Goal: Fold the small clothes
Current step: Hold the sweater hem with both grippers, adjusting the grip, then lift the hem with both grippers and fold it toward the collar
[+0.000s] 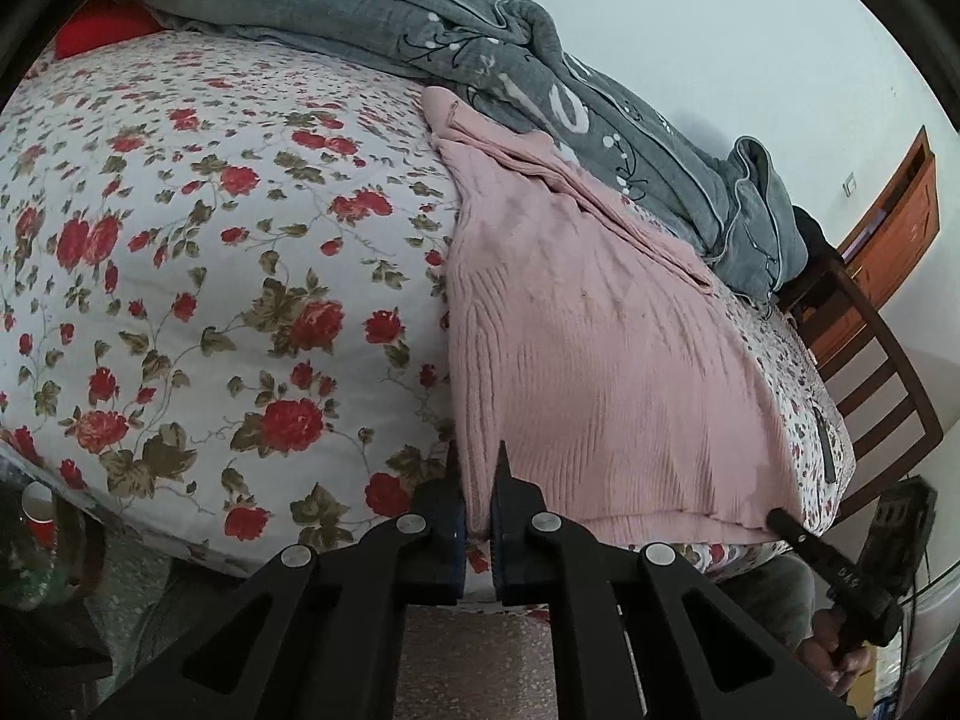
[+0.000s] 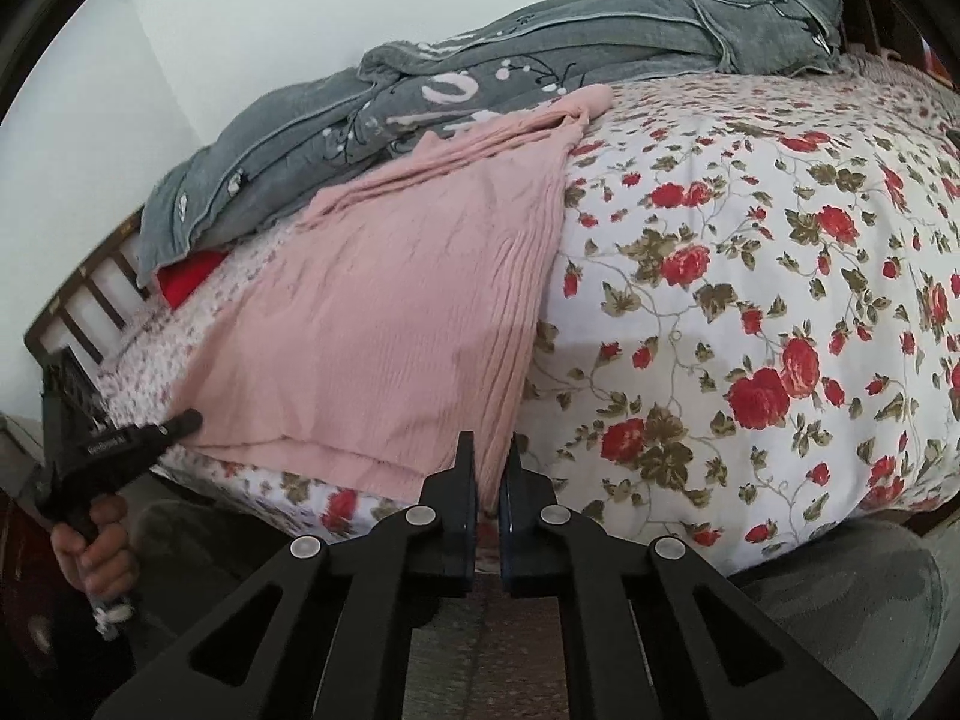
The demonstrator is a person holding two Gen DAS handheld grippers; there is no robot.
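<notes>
Fingers [image 1: 501,468] of both grippers were clamped on the near hem corners of a pink knit garment [image 1: 588,330], which lay flat on the floral bed [image 1: 210,240], its length running away toward the grey quilt [image 1: 540,60].

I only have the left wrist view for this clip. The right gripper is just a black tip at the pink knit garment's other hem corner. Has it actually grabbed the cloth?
Observer: Yes. In the right wrist view, the right gripper is shut on the pink ribbed knit garment at its near hem corner.
Operator: What lies beyond that corner, further right?
Observer: The white bedsheet printed with red roses continues that way, beside the garment's edge.
</notes>
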